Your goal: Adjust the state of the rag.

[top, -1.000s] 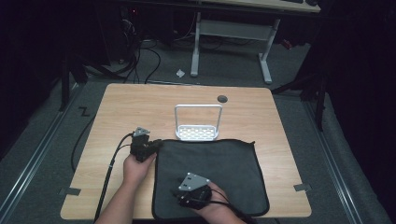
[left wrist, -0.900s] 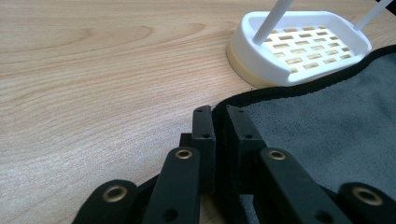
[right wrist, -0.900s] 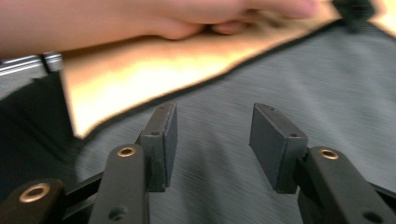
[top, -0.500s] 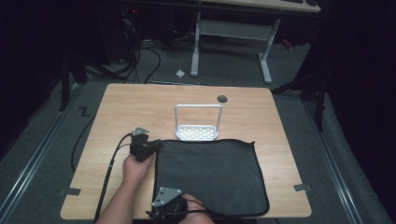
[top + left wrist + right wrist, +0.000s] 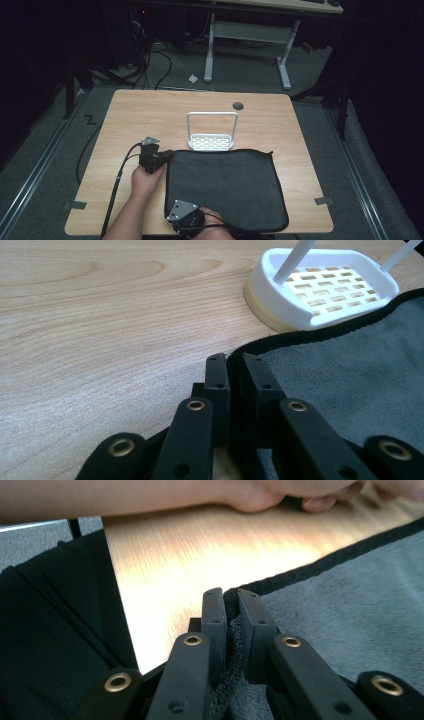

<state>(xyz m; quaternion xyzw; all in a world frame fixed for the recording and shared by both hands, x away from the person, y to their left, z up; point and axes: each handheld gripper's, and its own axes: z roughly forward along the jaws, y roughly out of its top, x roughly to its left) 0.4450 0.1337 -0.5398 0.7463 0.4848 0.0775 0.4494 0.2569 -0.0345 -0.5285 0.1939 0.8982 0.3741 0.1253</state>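
High view: with the left gripper [image 5: 161, 156] and right gripper [image 5: 172, 223] jaws pinched shut on the cloth's [image 5: 225, 187] left corners, lifting evenly should fold it clear of the rack [image 5: 211, 142].

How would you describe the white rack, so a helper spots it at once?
On the light wooden table, look just beyond the far edge of the flat dark grey cloth. The small white plastic rack stands there, with a slotted base and tall hoop handle; nothing else on the table is white.
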